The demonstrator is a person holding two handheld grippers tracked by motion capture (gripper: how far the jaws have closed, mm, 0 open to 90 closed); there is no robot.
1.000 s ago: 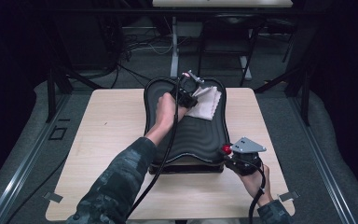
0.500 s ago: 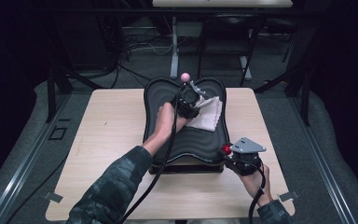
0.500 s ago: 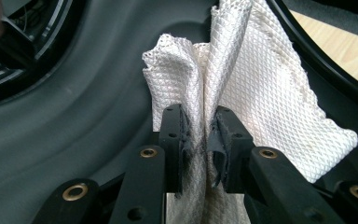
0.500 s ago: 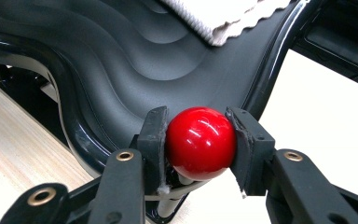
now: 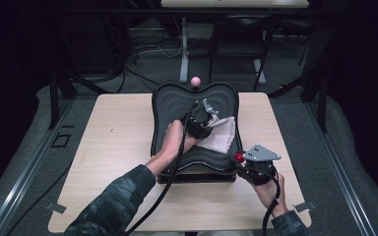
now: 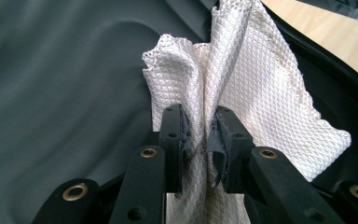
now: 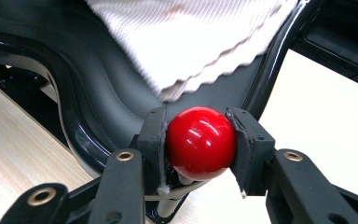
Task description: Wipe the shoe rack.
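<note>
In the high view, a black tray (image 5: 167, 108) with a wavy rim sat at the middle of the pale wooden surface (image 5: 113, 142), a pink knob (image 5: 195, 80) at its far edge. The left gripper (image 5: 207, 114) lay over the tray's centre, pressed onto a white cloth (image 5: 221, 135) spread across the tray's right half. In the left gripper view, its jaws stood nearly together, pinching a bunched, upright fold of the white cloth (image 6: 242, 79) between the pads, the rest of the waffle-textured fabric fanning out towards the upper right of the frame above the dark tray floor. The right gripper (image 5: 241, 160) rested at the tray's lower right corner. In the right gripper view, its jaws clamped a glossy red knob (image 7: 200, 142) from both sides, the tray rim curving just behind it.
</note>
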